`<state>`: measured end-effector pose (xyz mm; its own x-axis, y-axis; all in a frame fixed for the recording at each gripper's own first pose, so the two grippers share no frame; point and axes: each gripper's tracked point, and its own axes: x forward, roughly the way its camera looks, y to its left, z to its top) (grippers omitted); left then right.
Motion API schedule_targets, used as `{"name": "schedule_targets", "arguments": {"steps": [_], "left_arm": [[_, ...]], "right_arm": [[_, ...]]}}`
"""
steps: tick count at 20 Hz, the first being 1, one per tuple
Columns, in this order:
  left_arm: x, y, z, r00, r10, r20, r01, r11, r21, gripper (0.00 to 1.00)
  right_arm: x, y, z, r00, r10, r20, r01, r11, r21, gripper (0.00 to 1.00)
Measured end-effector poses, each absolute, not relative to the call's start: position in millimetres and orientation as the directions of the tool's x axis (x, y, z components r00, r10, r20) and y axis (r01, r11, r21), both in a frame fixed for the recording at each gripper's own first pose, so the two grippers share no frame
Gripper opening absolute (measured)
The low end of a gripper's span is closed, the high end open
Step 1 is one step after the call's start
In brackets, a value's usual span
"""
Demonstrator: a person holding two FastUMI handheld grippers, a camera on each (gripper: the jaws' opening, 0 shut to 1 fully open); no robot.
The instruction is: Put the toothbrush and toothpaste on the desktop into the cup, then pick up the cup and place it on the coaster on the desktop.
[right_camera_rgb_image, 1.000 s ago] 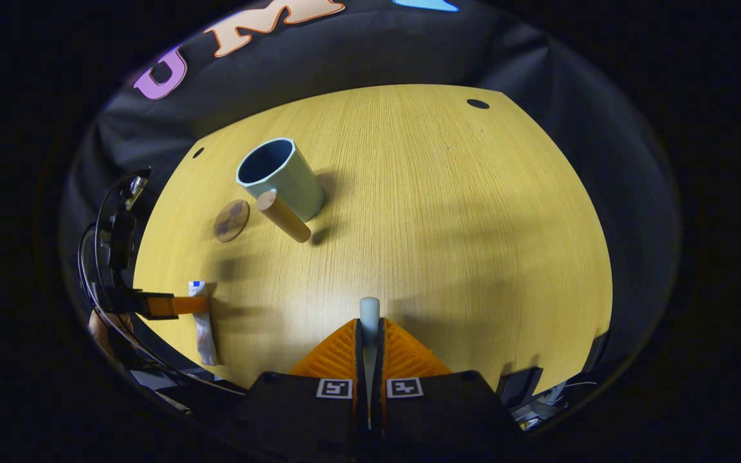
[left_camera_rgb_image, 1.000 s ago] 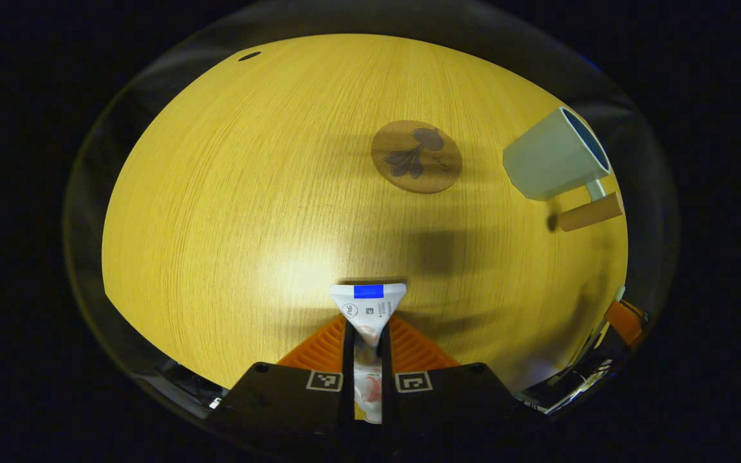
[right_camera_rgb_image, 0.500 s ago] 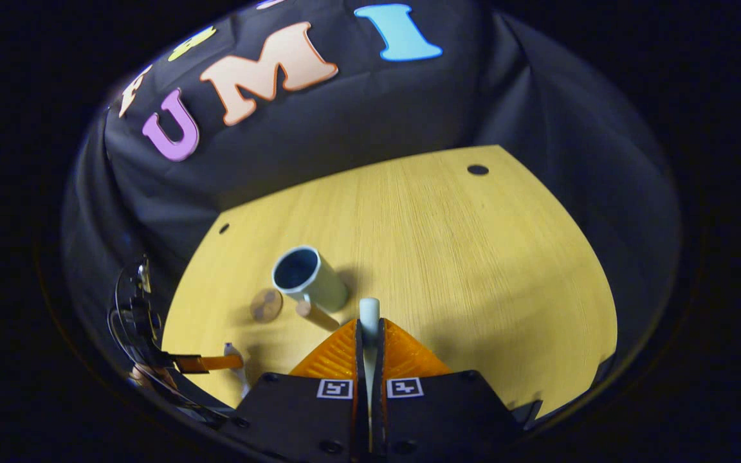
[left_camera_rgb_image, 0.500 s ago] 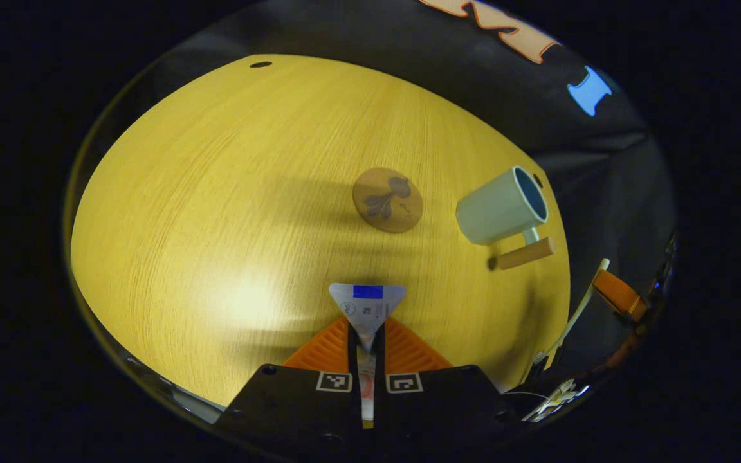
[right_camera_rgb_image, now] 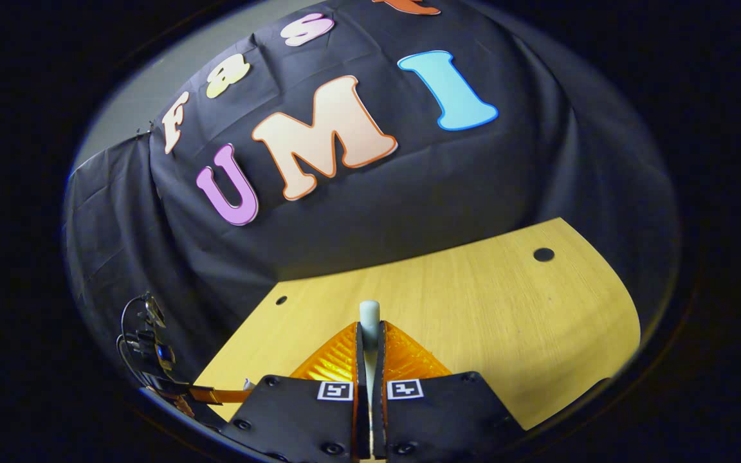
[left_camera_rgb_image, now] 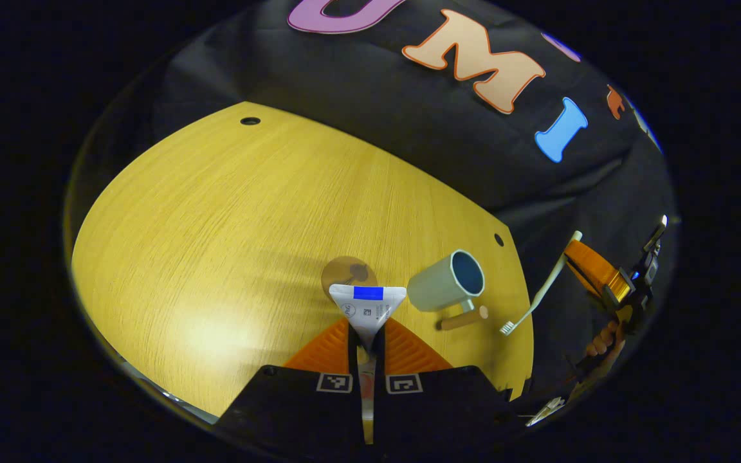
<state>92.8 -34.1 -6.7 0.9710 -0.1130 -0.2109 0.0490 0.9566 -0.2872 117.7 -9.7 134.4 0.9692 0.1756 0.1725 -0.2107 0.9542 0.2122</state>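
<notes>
The soft, light toothpaste (left_camera_rgb_image: 368,307) is clamped at its crimped end by the left gripper (left_camera_rgb_image: 366,334), the stiff toothbrush (right_camera_rgb_image: 369,316) by the right gripper (right_camera_rgb_image: 369,341).

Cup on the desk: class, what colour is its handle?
The cup's handle is light wooden brown, best seen in the left gripper view.

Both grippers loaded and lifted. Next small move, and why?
Probably carry the right gripper over the pale blue-green cup and tip the white toothbrush head-down toward its open mouth. Both fingers clamp the brush, which hangs off the wooden desk edge beside the cup; the left gripper, shut on the white toothpaste tube, can follow.
</notes>
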Motion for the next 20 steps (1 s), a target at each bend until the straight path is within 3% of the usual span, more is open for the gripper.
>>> {"name": "schedule_targets", "arguments": {"steps": [8, 14, 20], "left_arm": [[118.1, -66.4, 58.7, 0.983, -0.181, 0.027, 0.179, 0.921, -0.346, 0.04], [135.4, -99.9, 110.3, 0.951, -0.24, 0.195, 0.288, 0.916, -0.279, 0.07], [163.6, -122.3, 118.1, 0.929, -0.269, 0.253, 0.324, 0.922, -0.212, 0.04]], "right_arm": [[169.1, 11.9, 154.8, 0.932, 0.213, 0.293, -0.276, 0.942, 0.192, 0.05], [201.9, 23.3, 113.8, 0.941, 0.219, 0.258, -0.269, 0.947, 0.177, 0.05], [215.0, 24.5, 85.9, 0.95, 0.211, 0.229, -0.258, 0.946, 0.197, 0.1]]}}
